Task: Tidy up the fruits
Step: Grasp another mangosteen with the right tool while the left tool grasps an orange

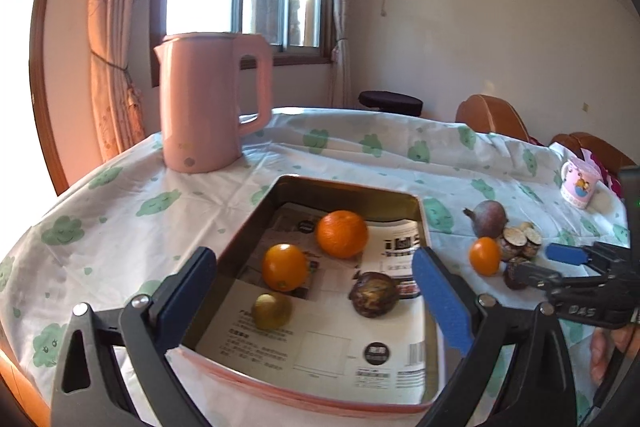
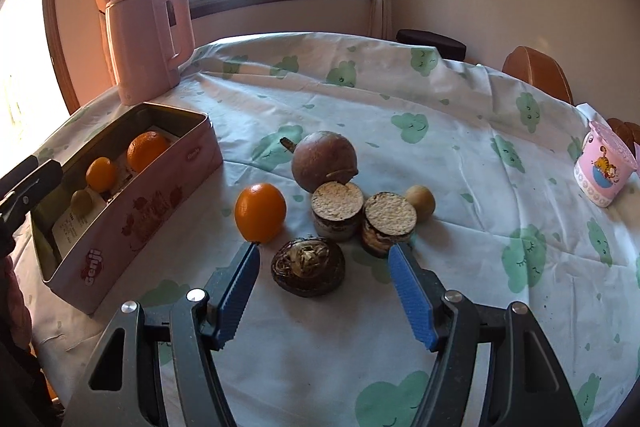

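Jaws of left gripper point(image 1: 316, 291) released, spread wide above the rectangular pink metal tin point(image 1: 425, 227), paper-lined. Inside: two glossy oranges point(image 1: 342, 233), one small dull-green round fruit point(image 1: 272, 310), one wrinkled dark fruit point(image 1: 374, 294) at 3 o'clock from it. Jaws of right gripper point(image 2: 322, 263) released, ribbed blue pads flanking a shrivelled dark fruit point(image 2: 308, 267) on the cloud-print cloth surface point(image 2: 440, 155), not pressing it. Beyond, at 12 o'clock: two cut rough-faced cylinders point(image 2: 337, 209), a smooth brown globe point(image 2: 324, 155); an orange point(image 2: 260, 211) at 10.

Left wrist cam sits close above tin point(image 1: 348, 187), facing window; right cam angled down at table point(image 2: 460, 131) fruit; both share tin, kettle point(image 1: 208, 107).
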A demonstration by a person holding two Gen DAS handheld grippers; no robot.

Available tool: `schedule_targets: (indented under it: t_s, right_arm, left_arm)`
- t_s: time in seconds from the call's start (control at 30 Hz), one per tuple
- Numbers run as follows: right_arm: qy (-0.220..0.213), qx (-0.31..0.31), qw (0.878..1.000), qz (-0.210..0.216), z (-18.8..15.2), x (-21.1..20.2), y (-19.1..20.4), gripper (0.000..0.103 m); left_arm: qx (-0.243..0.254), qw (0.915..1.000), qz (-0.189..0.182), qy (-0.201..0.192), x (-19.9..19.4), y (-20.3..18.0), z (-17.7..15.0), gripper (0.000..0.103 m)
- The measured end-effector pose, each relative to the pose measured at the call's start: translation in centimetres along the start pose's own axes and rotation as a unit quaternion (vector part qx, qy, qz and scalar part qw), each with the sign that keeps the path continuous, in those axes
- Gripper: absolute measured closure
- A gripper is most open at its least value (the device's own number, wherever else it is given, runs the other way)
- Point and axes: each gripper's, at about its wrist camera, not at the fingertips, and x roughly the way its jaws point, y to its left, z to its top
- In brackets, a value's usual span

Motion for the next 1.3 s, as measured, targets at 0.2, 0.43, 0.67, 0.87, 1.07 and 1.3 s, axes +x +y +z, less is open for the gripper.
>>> schedule_targets:
  t_s: [0.2,0.43,0.67,0.87,1.07,1.3]
  right_arm:
    - [0.048,0.004,0.999,0.007,0.1,2.5,0.2,0.053]
    - [0.006,0.008,1.0,0.003,-0.5,0.4,-0.4,0.058]
    - [-0.031,0.031,0.997,-0.068,-0.5,-1.7,-4.1,0.058]
    - [-0.033,0.059,0.993,-0.095,-0.4,-1.6,-7.4,0.058]
    - [-0.033,0.067,0.994,-0.082,-0.7,-1.7,-8.2,0.058]
    - [-0.03,0.058,0.995,-0.072,-0.8,-1.5,-7.9,0.058]
  left_arm:
    - [0.033,0.9992,-0.023,0.001,-0.5,-2.7,0.4,0.003]
    - [0.068,0.9962,-0.053,0.012,-0.1,-6.4,0.9,0.003]
    - [0.103,0.9902,-0.077,0.054,2.4,-11.3,1.0,0.004]
    - [0.129,0.9815,-0.084,0.114,6.1,-14.8,0.5,0.02]
    - [0.127,0.9751,-0.083,0.162,9.2,-15.8,0.1,0.039]
    - [0.101,0.9722,-0.095,0.189,11.0,-15.5,0.1,0.067]
